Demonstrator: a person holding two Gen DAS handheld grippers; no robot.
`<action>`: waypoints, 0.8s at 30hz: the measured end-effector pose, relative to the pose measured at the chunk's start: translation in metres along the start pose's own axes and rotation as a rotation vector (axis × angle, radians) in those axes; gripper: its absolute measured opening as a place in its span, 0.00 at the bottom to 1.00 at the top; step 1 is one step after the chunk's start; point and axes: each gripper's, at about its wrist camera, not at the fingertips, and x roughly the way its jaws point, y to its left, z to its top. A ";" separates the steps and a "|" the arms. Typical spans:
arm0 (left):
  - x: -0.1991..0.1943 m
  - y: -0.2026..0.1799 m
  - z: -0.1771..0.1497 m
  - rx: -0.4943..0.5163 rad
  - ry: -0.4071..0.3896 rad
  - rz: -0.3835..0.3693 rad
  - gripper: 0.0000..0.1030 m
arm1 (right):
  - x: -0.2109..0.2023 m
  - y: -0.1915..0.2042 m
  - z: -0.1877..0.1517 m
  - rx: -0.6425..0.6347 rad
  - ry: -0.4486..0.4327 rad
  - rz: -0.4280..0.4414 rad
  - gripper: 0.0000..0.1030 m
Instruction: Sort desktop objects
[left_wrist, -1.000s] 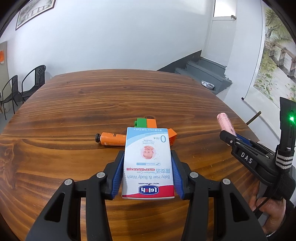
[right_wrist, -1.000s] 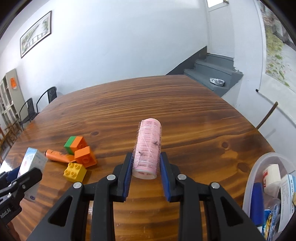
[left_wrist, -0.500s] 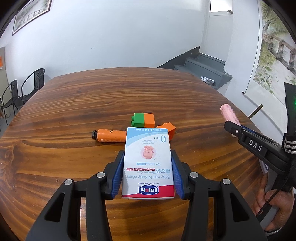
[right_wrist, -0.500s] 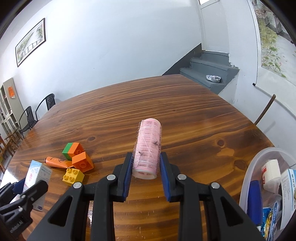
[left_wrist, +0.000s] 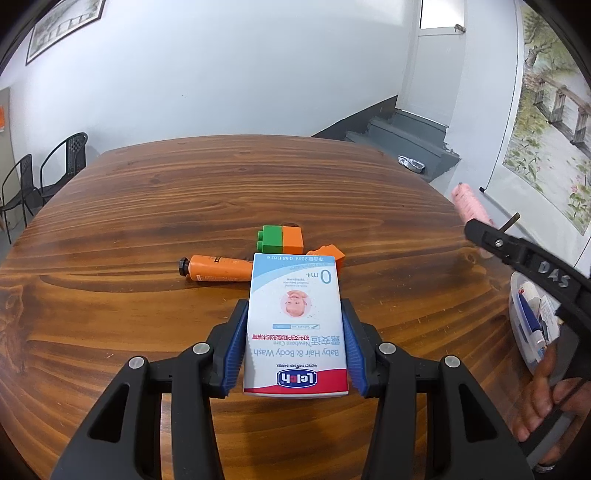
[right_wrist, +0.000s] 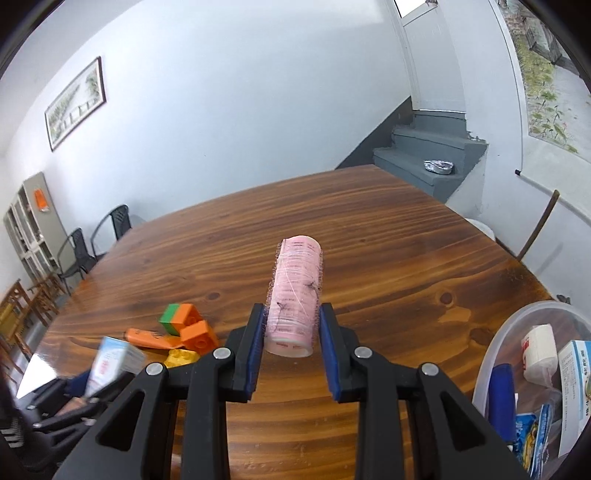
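Nearest the left wrist camera, the left gripper (left_wrist: 295, 343) has its jaws pinching a white and blue carton (left_wrist: 295, 325) printed "Baby Hair & Body Wash", its blue pads pressed against the carton's two long sides, with the carton held above the wooden tabletop (left_wrist: 147, 206). Nearest the right wrist camera, the right gripper (right_wrist: 291, 339) has its jaws pinching a pink cylinder (right_wrist: 295, 295) wrapped in a fine mesh, held clear of the tabletop with its far end pointing away from the camera. At the lower right of the right wrist view stands a clear plastic bin (right_wrist: 495, 347) at the tabletop's near edge, holding a white roll (right_wrist: 539, 347), a blue object (right_wrist: 500, 398) and some printed packets whose labels are too small to read. Just beyond the carton, lying on the tabletop, are an orange tube (left_wrist: 218, 268) with a dark cap, a green and orange brick (left_wrist: 280, 239) and a second orange brick (left_wrist: 328, 253), close together; the right wrist view also shows a yellow brick (right_wrist: 181, 357) beside them, though it is blurred there. Farther off, past the tabletop's far edge, are black chairs (left_wrist: 48, 173) on the left, grey steps (right_wrist: 428, 158) carrying what looks like a foil dish (right_wrist: 437, 166), and a framed picture (right_wrist: 75, 103) on the wall.
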 end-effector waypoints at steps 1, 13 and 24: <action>0.001 -0.002 0.000 0.004 0.003 0.005 0.49 | -0.005 0.000 0.000 0.001 -0.010 0.012 0.31; 0.003 -0.054 -0.005 0.050 0.030 -0.076 0.49 | -0.064 -0.057 -0.023 0.077 -0.075 0.021 0.31; 0.000 -0.148 0.003 0.173 0.048 -0.217 0.49 | -0.114 -0.128 -0.045 0.131 -0.090 -0.074 0.31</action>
